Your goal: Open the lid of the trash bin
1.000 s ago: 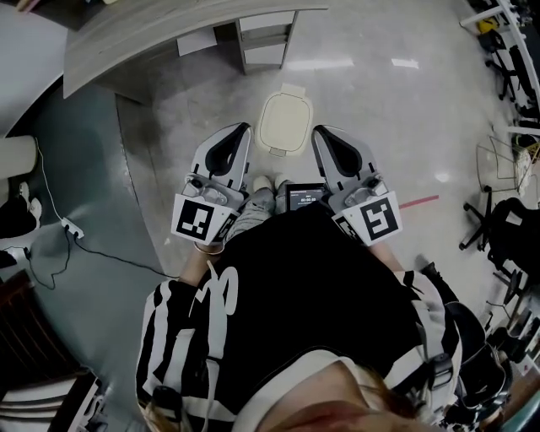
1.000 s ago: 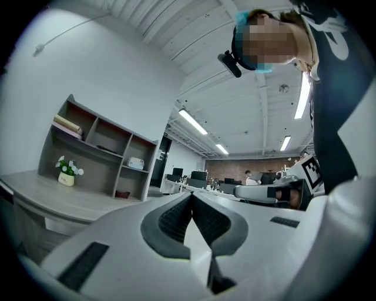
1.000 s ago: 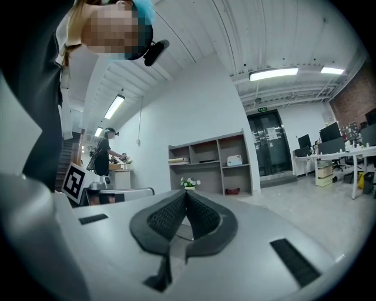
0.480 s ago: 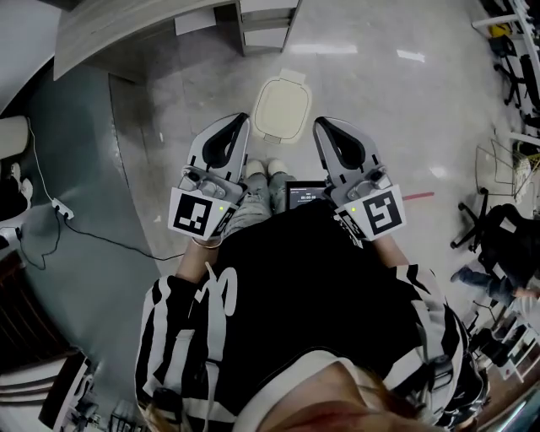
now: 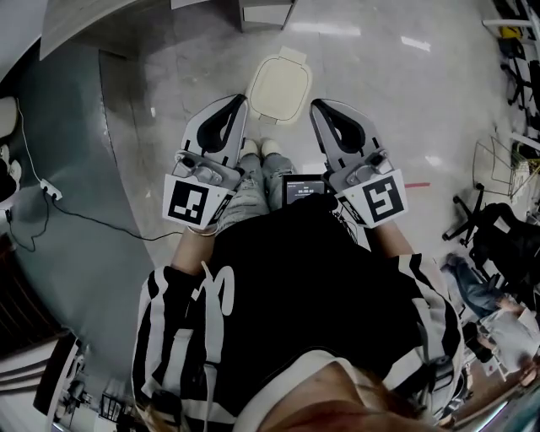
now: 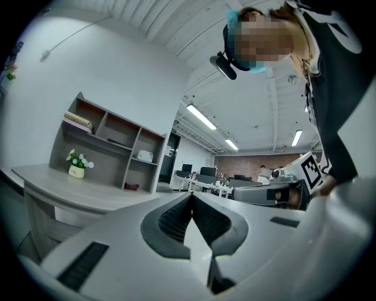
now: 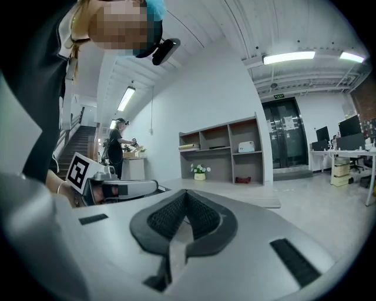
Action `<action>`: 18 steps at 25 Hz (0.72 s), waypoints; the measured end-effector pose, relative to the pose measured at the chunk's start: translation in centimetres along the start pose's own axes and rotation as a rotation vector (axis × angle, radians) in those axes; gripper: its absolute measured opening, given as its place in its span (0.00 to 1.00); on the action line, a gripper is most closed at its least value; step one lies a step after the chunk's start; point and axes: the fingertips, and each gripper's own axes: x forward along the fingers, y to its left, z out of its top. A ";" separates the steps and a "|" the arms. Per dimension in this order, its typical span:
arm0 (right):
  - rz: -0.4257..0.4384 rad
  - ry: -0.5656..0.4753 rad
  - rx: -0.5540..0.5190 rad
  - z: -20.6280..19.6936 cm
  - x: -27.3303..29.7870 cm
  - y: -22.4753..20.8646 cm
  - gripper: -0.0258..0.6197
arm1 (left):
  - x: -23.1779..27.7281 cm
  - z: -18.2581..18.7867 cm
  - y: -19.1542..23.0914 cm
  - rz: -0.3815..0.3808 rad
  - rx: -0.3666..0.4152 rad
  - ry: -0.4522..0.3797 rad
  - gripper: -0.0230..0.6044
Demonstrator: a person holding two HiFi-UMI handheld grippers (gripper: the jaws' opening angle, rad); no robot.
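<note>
Overhead, the left gripper point(image 5: 239, 103) points forward, jaws pressed together on nothing; its hand is hidden behind the marker cube point(image 5: 192, 202). The trash bin point(image 5: 292, 56) stands on the floor point(image 5: 380, 76) just past the shoes point(image 5: 260, 148), between both gripper tips. Its cream lid point(image 5: 278, 89) is down and hides the body beneath. The right gripper point(image 5: 316, 107) mirrors the left, jaws together and empty.

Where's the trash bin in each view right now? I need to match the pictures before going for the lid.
Head view: the trash bin stands on the floor at upper centre, seen from above, lid down.
Left gripper view: not in it.
Right gripper view: not in it.
Shared landmark: the wooden desk, top left in the head view, lower left in the left gripper view, centre right in the right gripper view.
</note>
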 end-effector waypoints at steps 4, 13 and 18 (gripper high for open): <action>0.024 0.010 0.001 -0.9 0.6 0.3 0.05 | 0.0 -1.1 0.1 0.009 -0.008 0.011 0.04; 0.067 0.060 0.010 -4.0 1.9 0.5 0.05 | -0.4 -3.4 0.4 0.030 -0.026 0.049 0.04; 0.092 0.096 0.011 -6.6 3.2 0.8 0.05 | -0.7 -5.1 1.3 0.040 -0.033 0.060 0.04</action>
